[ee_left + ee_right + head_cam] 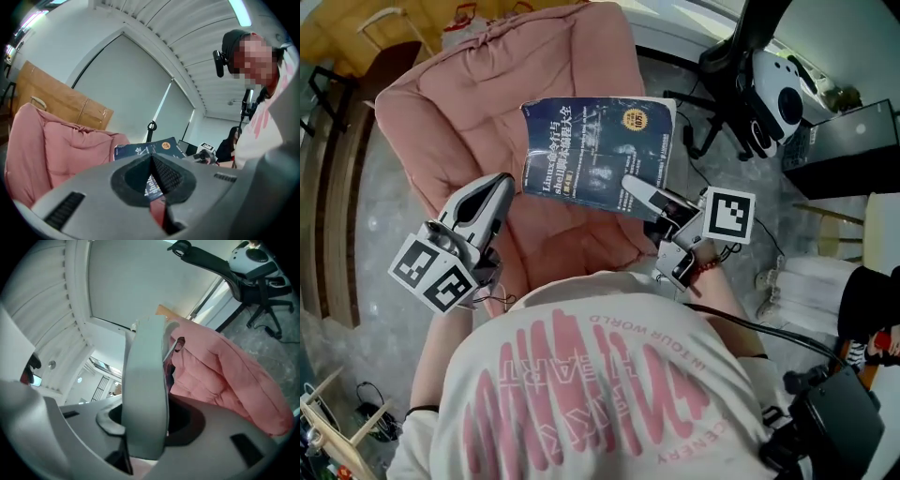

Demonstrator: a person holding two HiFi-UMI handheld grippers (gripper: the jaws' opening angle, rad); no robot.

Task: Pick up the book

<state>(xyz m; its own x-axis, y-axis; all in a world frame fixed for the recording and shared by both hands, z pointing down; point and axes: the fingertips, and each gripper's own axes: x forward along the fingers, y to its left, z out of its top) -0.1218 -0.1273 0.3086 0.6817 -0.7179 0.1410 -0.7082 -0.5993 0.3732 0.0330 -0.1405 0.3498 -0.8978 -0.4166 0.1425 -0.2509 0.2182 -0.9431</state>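
The book [598,155], dark blue with white print on its cover, hangs lifted above the pink armchair [487,103]. My right gripper [639,190] is shut on its lower right edge. In the right gripper view the book [145,380] shows edge-on as a pale slab clamped between the jaws of that gripper [146,425]. My left gripper [500,186] is shut and empty, to the left of the book and apart from it. In the left gripper view its shut tips [151,161] point at the book [136,150], which is a little way ahead.
A black office chair [733,66] with a white device [780,94] on it stands at the back right. A black box [848,145] is at the far right. A wooden panel [56,101] leans behind the armchair [56,150]. Another person [229,143] sits in the background.
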